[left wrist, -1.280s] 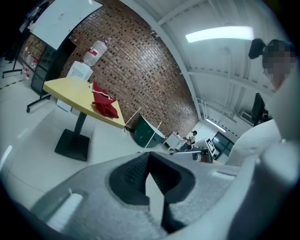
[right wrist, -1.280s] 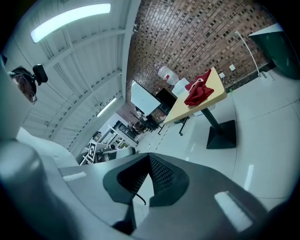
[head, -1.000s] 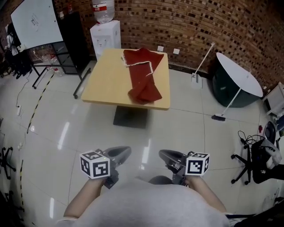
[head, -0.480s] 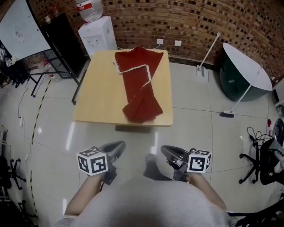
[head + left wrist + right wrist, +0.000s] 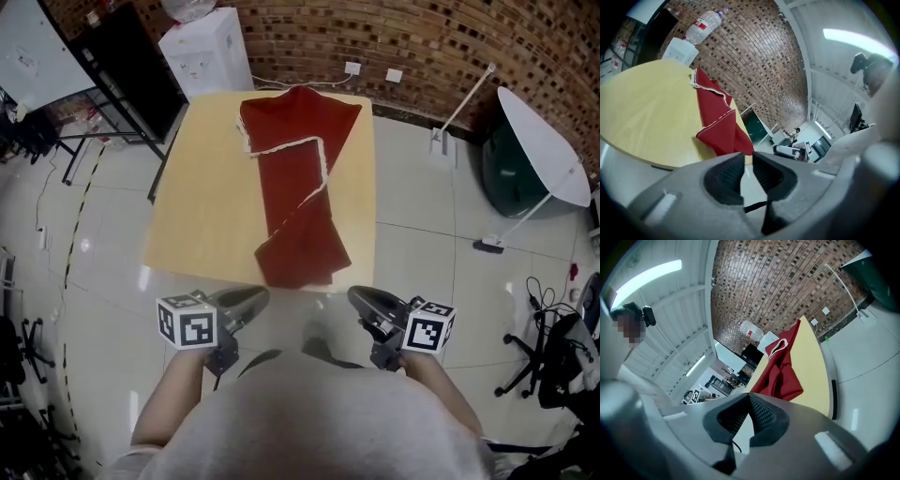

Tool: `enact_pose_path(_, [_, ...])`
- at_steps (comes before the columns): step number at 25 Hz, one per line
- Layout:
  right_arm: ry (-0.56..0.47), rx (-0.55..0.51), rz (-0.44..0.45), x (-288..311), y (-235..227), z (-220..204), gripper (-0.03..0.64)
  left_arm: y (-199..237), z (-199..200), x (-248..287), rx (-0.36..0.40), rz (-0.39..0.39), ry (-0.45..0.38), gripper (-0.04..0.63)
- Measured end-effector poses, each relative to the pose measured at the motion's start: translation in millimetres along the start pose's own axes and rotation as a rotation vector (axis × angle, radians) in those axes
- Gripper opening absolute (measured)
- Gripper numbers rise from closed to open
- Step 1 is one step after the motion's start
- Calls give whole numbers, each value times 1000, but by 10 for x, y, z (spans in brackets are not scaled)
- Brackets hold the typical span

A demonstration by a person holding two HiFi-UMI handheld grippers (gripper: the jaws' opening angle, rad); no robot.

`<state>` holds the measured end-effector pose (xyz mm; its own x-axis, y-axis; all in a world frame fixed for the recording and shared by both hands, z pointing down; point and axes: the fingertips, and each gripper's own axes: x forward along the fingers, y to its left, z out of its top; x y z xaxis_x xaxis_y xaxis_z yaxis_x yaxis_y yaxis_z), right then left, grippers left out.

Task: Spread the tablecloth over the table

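A dark red tablecloth point(image 5: 295, 178) with white trim lies bunched in a long strip down the right half of the square wooden table point(image 5: 202, 206), its near end folded at the front edge. My left gripper point(image 5: 258, 298) hovers just short of that edge, left of the cloth's end; its jaws are opening, a narrow slit apart, with nothing between them. My right gripper point(image 5: 359, 296) is shut and empty, to the right of the cloth's end. The left gripper view has the cloth point(image 5: 722, 126) ahead of the left gripper point(image 5: 747, 157). The right gripper view shows the cloth point(image 5: 780, 373) beyond the right gripper point(image 5: 749, 397).
A water dispenser point(image 5: 202, 52) stands behind the table by the brick wall. A whiteboard point(image 5: 37, 47) and a black rack point(image 5: 141, 84) are at back left. A tipped round white tabletop point(image 5: 544, 155) and an office chair point(image 5: 562, 361) are on the right, on glossy tiled floor.
Both grippers have advanced toward the table, so its front edge now lies just ahead of the fingertips. The cloth has not moved. The left jaws have parted slightly.
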<state>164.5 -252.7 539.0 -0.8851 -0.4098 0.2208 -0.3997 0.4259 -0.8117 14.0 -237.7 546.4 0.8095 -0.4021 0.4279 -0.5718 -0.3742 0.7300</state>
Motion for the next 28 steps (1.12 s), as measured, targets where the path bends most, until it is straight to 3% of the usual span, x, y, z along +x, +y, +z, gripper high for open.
enact_pose_path(1, [8,4,-12,49,-42,-5,-2,62,21,-9,-25,-13,1,76])
enact_pose_path(4, [45,36,-33,187,-127,-110,6,279,79,-41,-98,-34,9,156])
enact_pose_path(7, [53,111,-16,326,-173,-174,100,484,88,10,-156,-58,44,235])
enact_pose_path(10, [45,181,-36,438,-288,-215,147,598,43,116,-241,-105,84,314])
enact_pose_path(19, [53,267,-103,704,-457,-260,187,873,213,283,-363,-166,124,318])
enact_pose_path(24, [50,319,-65,835,-429,-264,187,902,232,370,-421,-201,137,316])
enact_pose_path(28, [52,345,-53,895,-427,-260,175,961,307,434,-474,-201,118,260])
